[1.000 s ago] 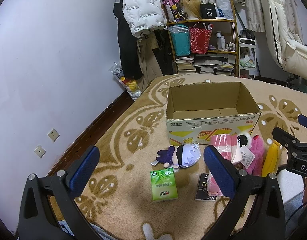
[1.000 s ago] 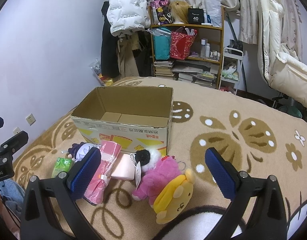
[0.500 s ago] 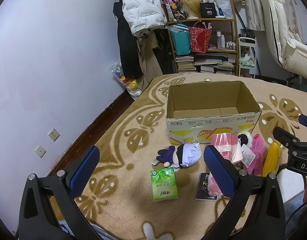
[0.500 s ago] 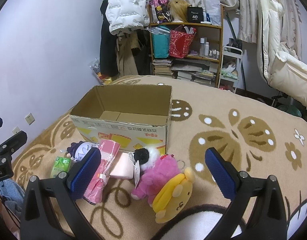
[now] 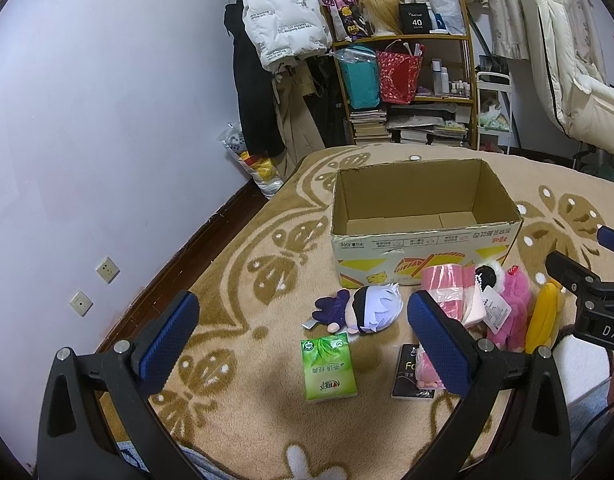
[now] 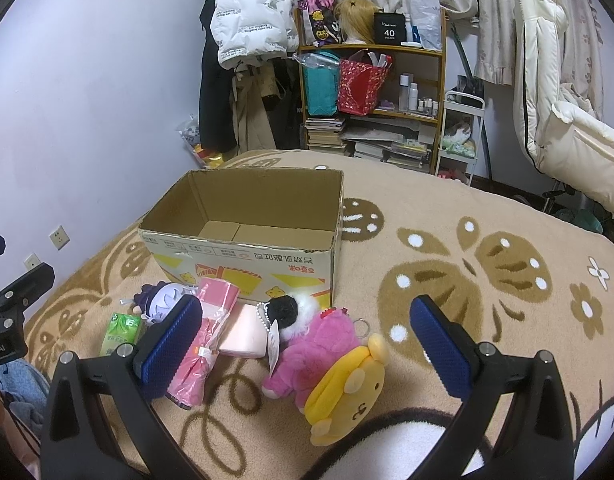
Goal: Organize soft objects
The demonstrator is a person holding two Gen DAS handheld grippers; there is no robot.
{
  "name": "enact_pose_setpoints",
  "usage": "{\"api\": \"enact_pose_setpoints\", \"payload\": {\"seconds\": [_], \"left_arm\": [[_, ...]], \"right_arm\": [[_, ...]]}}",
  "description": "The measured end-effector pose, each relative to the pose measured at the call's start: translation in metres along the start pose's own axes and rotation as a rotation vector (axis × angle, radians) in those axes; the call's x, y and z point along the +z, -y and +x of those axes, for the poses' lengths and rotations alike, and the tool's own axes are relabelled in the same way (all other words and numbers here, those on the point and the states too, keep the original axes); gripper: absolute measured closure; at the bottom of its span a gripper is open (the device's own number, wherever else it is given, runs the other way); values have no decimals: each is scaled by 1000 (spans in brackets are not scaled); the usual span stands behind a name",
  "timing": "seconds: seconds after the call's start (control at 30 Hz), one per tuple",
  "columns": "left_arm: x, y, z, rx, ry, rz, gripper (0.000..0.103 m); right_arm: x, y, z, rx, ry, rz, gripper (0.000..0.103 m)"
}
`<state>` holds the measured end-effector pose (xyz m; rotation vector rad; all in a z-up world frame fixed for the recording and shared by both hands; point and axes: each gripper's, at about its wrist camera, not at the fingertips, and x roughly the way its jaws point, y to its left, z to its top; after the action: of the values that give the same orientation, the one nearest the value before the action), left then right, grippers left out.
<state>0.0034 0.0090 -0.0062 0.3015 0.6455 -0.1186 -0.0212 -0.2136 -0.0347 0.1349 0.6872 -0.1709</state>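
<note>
The soft toys (image 6: 319,344) are laid in a row on the blanket (image 6: 487,280), just in front of the empty cardboard box (image 6: 247,252), presumably for loading. Both the left gripper (image 5: 303,332) and right gripper (image 6: 307,336) are held spread wide above them, nothing grasped.

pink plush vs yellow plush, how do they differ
The pink plush is shaggy, long-furred magenta; the yellow plush is smooth, with a simple printed face. The pink one lies nearer the box, with a black-and-white fluffy toy against it; the yellow one lies closest to the camera, partly on the rug's white patch. Both lie on the rug outside the box, touching each other, and neither is in a claw.
</note>
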Motion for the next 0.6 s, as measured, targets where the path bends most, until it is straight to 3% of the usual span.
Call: {"api": "enact_pose_setpoints", "payload": {"seconds": [0.6], "left_arm": [[1,1,0,3,-7,4,0]], "right_arm": [[-5,4,4,1,-8,3,0]]}}
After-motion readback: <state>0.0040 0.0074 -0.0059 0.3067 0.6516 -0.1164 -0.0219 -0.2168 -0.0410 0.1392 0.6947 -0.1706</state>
